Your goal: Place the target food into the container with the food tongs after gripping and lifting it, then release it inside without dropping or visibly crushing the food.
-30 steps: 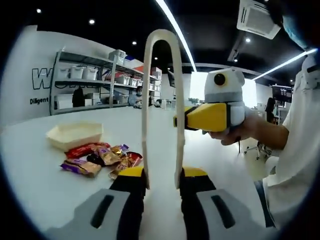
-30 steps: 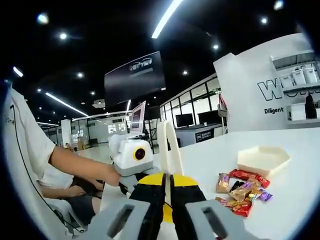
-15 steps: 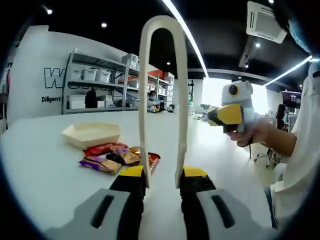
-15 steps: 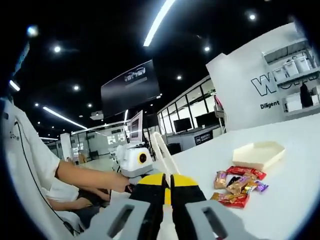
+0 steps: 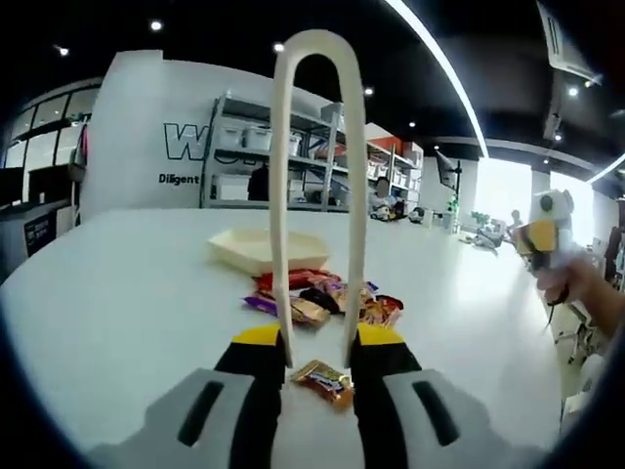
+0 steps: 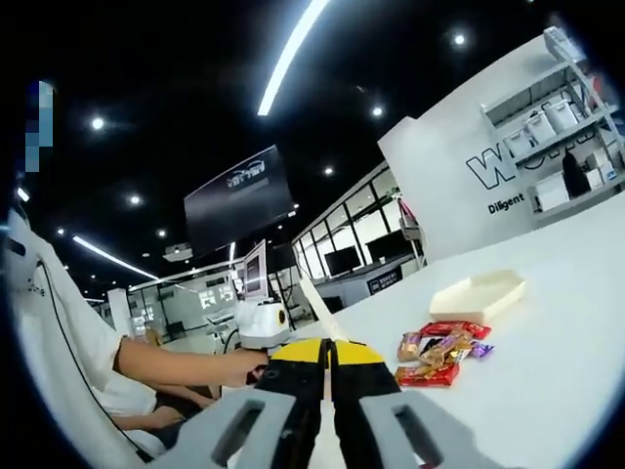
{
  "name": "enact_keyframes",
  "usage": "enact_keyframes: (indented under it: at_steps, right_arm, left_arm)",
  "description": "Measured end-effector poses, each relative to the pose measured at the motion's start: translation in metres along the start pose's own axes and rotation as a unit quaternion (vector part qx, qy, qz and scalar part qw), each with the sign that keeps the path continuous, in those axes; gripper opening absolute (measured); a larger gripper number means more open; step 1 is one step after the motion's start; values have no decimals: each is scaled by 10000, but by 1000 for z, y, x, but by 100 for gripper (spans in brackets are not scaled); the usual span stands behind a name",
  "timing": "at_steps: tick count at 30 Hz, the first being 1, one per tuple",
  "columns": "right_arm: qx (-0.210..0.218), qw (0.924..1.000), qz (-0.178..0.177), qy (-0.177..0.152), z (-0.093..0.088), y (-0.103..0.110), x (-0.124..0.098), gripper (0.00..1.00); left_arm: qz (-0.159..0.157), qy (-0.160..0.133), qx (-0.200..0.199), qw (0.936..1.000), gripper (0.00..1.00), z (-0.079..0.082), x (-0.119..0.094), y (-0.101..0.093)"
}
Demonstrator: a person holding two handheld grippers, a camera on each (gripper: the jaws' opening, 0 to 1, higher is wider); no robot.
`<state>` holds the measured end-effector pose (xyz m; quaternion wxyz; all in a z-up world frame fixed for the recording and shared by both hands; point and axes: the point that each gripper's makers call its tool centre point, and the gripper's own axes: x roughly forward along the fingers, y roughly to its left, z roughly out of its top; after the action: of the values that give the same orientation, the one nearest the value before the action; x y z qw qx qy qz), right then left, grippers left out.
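In the left gripper view the cream tray (image 5: 266,248) sits empty, the heap of wrapped candies (image 5: 322,298) just in front of it, one stray candy (image 5: 323,380) nearer still; nothing is lifted yet. The left gripper (image 5: 317,357) grasps the cream food tongs (image 5: 314,166), while the right gripper (image 6: 328,354) has its jaws pressed together, holding nothing

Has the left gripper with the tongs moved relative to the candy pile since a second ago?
Yes. The tongs were right of the candy pile and beige container; now they line up with both, so the left gripper swung toward them.
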<state>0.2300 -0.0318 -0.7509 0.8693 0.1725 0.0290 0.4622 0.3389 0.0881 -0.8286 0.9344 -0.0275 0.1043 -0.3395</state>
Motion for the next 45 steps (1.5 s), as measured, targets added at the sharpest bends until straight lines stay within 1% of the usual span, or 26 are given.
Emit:
enact_keyframes:
  at_steps: [2,3,4,8,9,11,12,14,15,17,18,21,24,26,28,29,31,32,33,35,36,37,38,41,43,45]
  right_arm:
    - [16,10000,-14,-18,1,-2,-2,0]
    - [26,10000,-19,-21,1,-2,-2,0]
    - [27,10000,-22,-26,1,-2,-3,0]
    - [39,10000,-57,-32,0,-3,-8,0]
    - [41,10000,-62,-31,0,-3,-8,0]
    - [45,9999,-108,-5,-1,-6,-13,0]
    - [53,9999,-131,-7,0,-7,-15,0]
    - [75,9998,-155,-25,1,-8,-16,0]
    - [86,9998,-165,-36,1,-8,-17,0]
    - [97,9998,-179,-43,1,-10,-17,0]
    - [110,9998,-190,-37,1,-10,-16,0]
    - [131,9997,-196,-24,-1,-10,-14,0]
    - [157,9997,-170,15,-4,-8,-10,0]
    - [162,9997,-177,68,-7,-7,-8,0]
    - [178,9997,-169,94,-9,-7,-8,0]
    - [186,9996,-161,100,-10,-6,-8,0]
    - [201,9996,-165,128,-12,-6,-7,0]
    - [207,9995,-177,148,-13,-7,-7,0]
    - [206,9994,-196,174,-14,-8,-7,0]
    - [209,9994,-203,181,-15,-8,-8,0]
    - [230,9994,-200,183,-15,-8,-8,0]
    - [244,9993,-202,186,-15,-8,-9,0]
    - [255,9993,-213,188,-15,-9,-10,0]
    - [267,9992,-242,196,-15,-11,-12,0]
    - [281,9991,-242,207,-15,-11,-14,0]
    - [283,9990,-251,220,-16,-13,-16,0]
  left_arm:
    - [36,37,144,9999,25,0,2,-4]
    - [72,105,389,9992,25,-2,6,-4]
    - [92,161,405,9990,25,-5,8,-4]
    - [87,251,870,9959,25,-11,12,-5]
    - [75,251,899,9956,25,-12,12,-6]
    - [-49,394,947,9947,25,-19,11,-8]
    - [-148,417,1114,9928,25,-21,9,-9]
    - [-365,403,1158,9918,25,-23,6,-13]
    - [-400,441,1140,9917,25,-24,4,-12]
    - [-474,509,1280,9893,25,-28,1,-8]
    - [-456,632,1273,9888,25,-33,-1,-3]
    - [-570,526,1193,9898,26,-30,-6,-1]
    - [-504,547,1200,9900,26,-30,-10,3]
    - [-379,534,1049,9923,26,-29,-12,6]
    - [-110,447,633,9969,26,-24,-15,11]
    - [105,407,376,9984,26,-22,-16,16]
    - [426,451,88,9980,26,-23,-18,25]
    - [551,440,-142,9974,26,-23,-18,27]
    - [585,422,-267,9970,25,-22,-18,27]
    - [752,555,-320,9951,25,-27,-17,25]
    - [818,642,-231,9943,25,-30,-16,24]
    - [1054,756,-173,9914,25,-33,-18,29]
    - [1083,758,-196,9910,25,-34,-16,28]
    - [1170,739,-515,9890,25,-34,-12,28]
    - [1099,740,-535,9897,26,-34,-9,24]
    - [909,751,-422,9921,26,-35,-3,16]
